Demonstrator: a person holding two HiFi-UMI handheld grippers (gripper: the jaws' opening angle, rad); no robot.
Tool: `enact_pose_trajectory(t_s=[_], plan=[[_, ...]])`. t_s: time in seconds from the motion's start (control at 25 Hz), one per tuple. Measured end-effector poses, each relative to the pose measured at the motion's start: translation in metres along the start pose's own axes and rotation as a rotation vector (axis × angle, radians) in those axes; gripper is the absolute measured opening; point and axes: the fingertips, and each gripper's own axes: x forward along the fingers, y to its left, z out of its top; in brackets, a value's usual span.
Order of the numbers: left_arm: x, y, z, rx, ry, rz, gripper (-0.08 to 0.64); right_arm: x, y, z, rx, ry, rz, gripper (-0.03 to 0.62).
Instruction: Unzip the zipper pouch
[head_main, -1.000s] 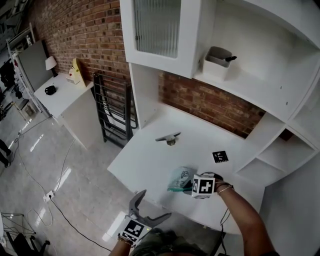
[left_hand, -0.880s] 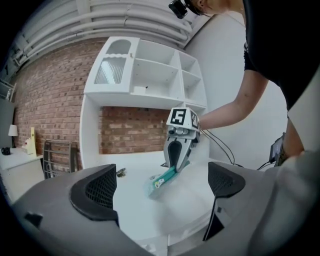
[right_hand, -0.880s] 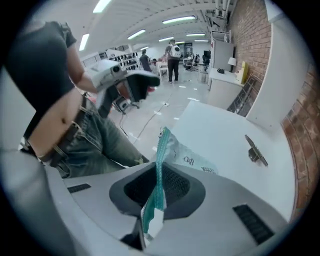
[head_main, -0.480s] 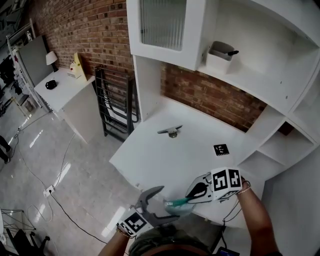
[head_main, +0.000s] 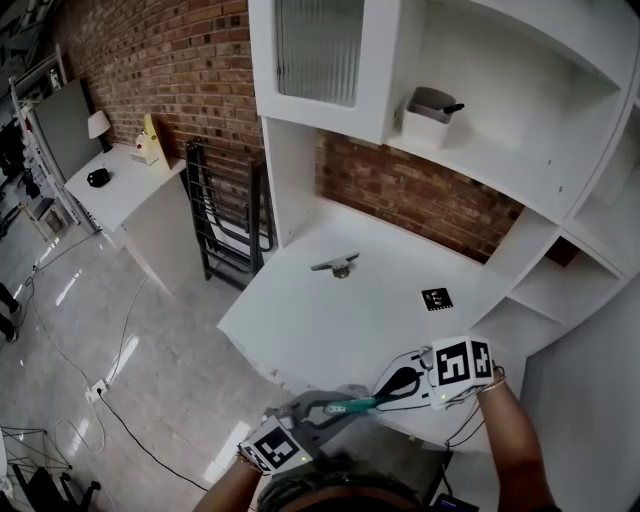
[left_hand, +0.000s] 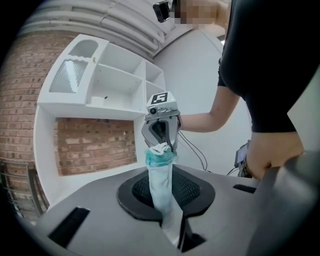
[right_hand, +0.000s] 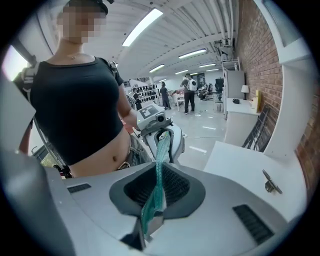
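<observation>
Jaws first, head view: left gripper (head_main: 340, 403) is closing, with one end of the zipper pouch (head_main: 357, 405) between its jaws. The right gripper (head_main: 388, 392) is clamped tight on the other end. The pouch is stretched in the air between them, just off the front edge of the desk (head_main: 300, 330). Nothing blocks it.
- Mid-desk: metal clip (head_main: 335, 266).
- Desk right side: square marker tag (head_main: 437, 299).
- Shelf above the desk: white bin (head_main: 430, 118) with a dark-handled item (head_main: 452, 107) poking out.
- Left of the desk: black rack (head_main: 228, 205).

Left gripper view: the pale pouch (left_hand: 161, 180) runs from this gripper's pinched jaws (left_hand: 172, 231) up to the right gripper (left_hand: 161, 131). A teal band is bunched at that far end. Desk shelving is behind.

Right gripper view: the jaws (right_hand: 146, 226) pinch the teal zipper edge (right_hand: 159, 170), which runs across to the left gripper (right_hand: 164, 136). The clip (right_hand: 270, 183) sits on the desk at right.
</observation>
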Motion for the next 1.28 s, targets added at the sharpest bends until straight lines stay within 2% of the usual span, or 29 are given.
enact_pose_trajectory(t_s=[0.08, 0.2, 0.32, 0.4, 0.52, 0.6, 0.68, 0.72, 0.76, 0.84, 0.96, 1.16, 1.28], plan=[[0.003, -0.003, -0.001, 0.007, 0.013, -0.013, 0.012, 0.0, -0.001, -0.002, 0.004, 0.005, -0.008, 0.031], [0.006, -0.002, -0.001, 0.007, 0.032, -0.003, 0.005, -0.003, -0.005, -0.005, 0.022, -0.005, -0.036, 0.031], [0.009, 0.009, -0.005, 0.012, 0.06, 0.052, 0.003, -0.006, -0.019, -0.008, 0.023, -0.031, -0.157, 0.037], [0.01, 0.021, -0.008, 0.015, 0.084, 0.103, 0.003, -0.009, -0.034, -0.011, 0.026, -0.043, -0.276, 0.073], [0.009, 0.043, -0.01, -0.016, 0.114, 0.202, 0.002, -0.026, -0.055, -0.009, 0.026, -0.077, -0.503, 0.206], [0.007, 0.059, -0.013, -0.032, 0.15, 0.288, 0.002, -0.048, -0.06, 0.009, -0.025, -0.171, -0.712, 0.21], [0.005, 0.072, -0.019, -0.024, 0.213, 0.38, 0.002, -0.062, -0.052, 0.04, -0.087, -0.339, -0.904, 0.209], [0.005, 0.076, -0.021, -0.009, 0.247, 0.419, 0.002, -0.059, -0.046, 0.052, -0.092, -0.381, -0.966, 0.206], [0.005, 0.079, -0.02, 0.016, 0.278, 0.451, 0.002, -0.049, -0.041, 0.057, -0.071, -0.365, -1.003, 0.204], [0.007, 0.081, -0.017, 0.083, 0.326, 0.499, 0.002, -0.022, -0.038, 0.06, -0.013, -0.32, -1.032, 0.204], [0.01, 0.079, -0.014, 0.147, 0.352, 0.523, 0.002, 0.001, -0.045, 0.065, -0.003, -0.31, -1.048, 0.199], [0.007, 0.077, -0.014, 0.18, 0.363, 0.536, 0.002, 0.003, -0.051, 0.064, 0.033, -0.321, -1.08, 0.121], [0.006, 0.076, -0.013, 0.195, 0.372, 0.54, 0.002, 0.003, -0.052, 0.06, 0.052, -0.312, -1.079, 0.109]])
